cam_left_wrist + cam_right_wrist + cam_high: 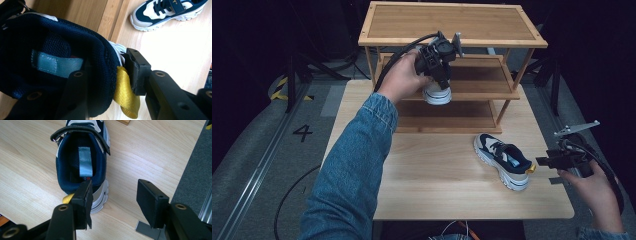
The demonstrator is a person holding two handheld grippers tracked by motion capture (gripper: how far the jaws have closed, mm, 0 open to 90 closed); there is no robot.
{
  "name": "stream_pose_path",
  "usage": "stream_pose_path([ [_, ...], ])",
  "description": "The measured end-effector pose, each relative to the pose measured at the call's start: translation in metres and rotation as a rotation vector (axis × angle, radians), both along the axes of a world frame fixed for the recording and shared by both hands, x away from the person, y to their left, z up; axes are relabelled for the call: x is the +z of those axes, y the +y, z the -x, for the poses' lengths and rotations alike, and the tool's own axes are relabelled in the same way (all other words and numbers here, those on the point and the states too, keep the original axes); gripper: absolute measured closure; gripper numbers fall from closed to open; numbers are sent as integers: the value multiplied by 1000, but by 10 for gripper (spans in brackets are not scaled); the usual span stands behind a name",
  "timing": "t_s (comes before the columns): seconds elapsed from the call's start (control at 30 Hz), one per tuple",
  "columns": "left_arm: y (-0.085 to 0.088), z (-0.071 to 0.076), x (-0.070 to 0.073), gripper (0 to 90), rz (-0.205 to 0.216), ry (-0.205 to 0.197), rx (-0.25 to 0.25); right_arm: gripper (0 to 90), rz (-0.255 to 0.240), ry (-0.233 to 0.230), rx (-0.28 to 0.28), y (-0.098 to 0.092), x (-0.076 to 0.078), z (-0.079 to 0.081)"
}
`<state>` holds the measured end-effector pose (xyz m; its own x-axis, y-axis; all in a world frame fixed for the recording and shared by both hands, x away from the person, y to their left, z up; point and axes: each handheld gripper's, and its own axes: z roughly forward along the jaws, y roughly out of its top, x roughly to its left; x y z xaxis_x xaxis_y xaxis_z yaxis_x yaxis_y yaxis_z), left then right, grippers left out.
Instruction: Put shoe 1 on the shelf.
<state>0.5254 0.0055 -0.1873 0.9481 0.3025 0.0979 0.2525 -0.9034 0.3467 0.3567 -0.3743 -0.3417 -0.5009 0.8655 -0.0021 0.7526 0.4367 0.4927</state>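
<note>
A navy and white sneaker (437, 94) hangs at the front of the wooden rack's (452, 25) middle shelf, heel up. My left gripper (441, 77) is shut on its heel collar. In the left gripper view one jaw is inside the held sneaker (50, 50) and the other presses outside, beside the yellow pull tab (126, 95); the left gripper (110, 70) is closed. The matching sneaker (502, 160) lies on the table at the right. My right gripper (544, 162) is open just behind its heel. In the right gripper view that sneaker (82, 157) is ahead of the right gripper (115, 192).
The three-level rack stands at the back of the light wooden table (437, 185). A small grey patch (556, 180) sits by the table's right edge. Dark floor with rails surrounds the table.
</note>
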Motion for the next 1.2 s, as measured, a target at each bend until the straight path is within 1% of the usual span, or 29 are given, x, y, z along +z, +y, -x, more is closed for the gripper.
stream_pose_path([
  [0.07, 1, 1, -2, 660, 10, 2, -1, 470, 2, -8, 7, 0, 1, 1],
  [0.1, 1, 1, -3, 659, 5, 2, -1, 470, 4, -12, 6, 1, 1, 1],
  [0.2, 1, 1, -8, 655, -27, 0, -4, 470, 3, -21, 9, 1, 4, 2],
  [0.27, 1, 1, -15, 639, -50, -3, 1, 470, 3, -24, 11, 1, 5, 3],
  [0.3, 3, 1, -16, 611, -34, -17, 8, 470, 0, -23, 11, 1, 5, 3],
  [0.33, 4, 1, -16, 605, -21, -19, 5, 470, -2, -22, 9, 2, 5, 3],
  [0.43, 7, 2, -17, 596, -15, -25, 14, 470, 3, -19, 10, 3, 4, 2],
  [0.47, 7, 2, -16, 576, -35, -48, 15, 469, 7, -20, 18, 4, 4, 2],
  [0.5, 6, 3, -17, 534, -40, -66, 24, 469, 7, -19, 18, 4, 5, 2],
  [0.53, 6, 4, -17, 510, -42, -72, 25, 469, 4, -21, 19, 5, 5, 2],
  [0.57, 6, 5, -16, 506, -40, -76, 36, 469, 3, -22, 20, 5, 5, 1],
  [0.6, 6, 6, -16, 481, -35, -89, 41, 468, 2, -22, 19, 5, 5, 1],
  [0.63, 7, 6, -15, 448, -29, -118, 44, 468, 1, -20, 19, 5, 4, 1],
  [0.67, 8, 7, -14, 434, -27, -121, 47, 468, 2, -19, 20, 6, 4, 1],
  [0.77, 10, 10, -8, 435, -5, -136, 47, 468, 4, -20, 24, 6, 5, 1],
  [0.8, 11, 11, -7, 435, -1, -135, 43, 468, 2, -21, 23, 7, 5, 0],
  [0.87, 12, 16, -2, 436, 9, -151, 44, 468, 7, -22, 26, 7, 5, 0],
  [0.9, 13, 18, 1, 437, 8, -156, 37, 468, 2, -19, 26, 7, 5, 0],
  [0.93, 14, 20, 3, 437, 21, -163, 45, 467, 0, -20, 24, 7, 5, -1],
  [0.97, 16, 21, 7, 436, 24, -167, 35, 467, 2, -18, 25, 7, 5, -1],
  [1.0, 17, 22, 9, 434, 32, -164, 35, 467, 4, -19, 28, 7, 5, -1],
  [1.07, 22, 26, 15, 429, 56, -155, 42, 468, 0, -21, 28, 9, 5, -2],
  [1.1, 22, 26, 15, 426, 56, -155, 42, 468, 0, -21, 28, 9, 5, -2],
  [1.2, 31, 34, 24, 438, 84, -160, 57, 467, 1, -22, 35, 10, 6, -3],
])
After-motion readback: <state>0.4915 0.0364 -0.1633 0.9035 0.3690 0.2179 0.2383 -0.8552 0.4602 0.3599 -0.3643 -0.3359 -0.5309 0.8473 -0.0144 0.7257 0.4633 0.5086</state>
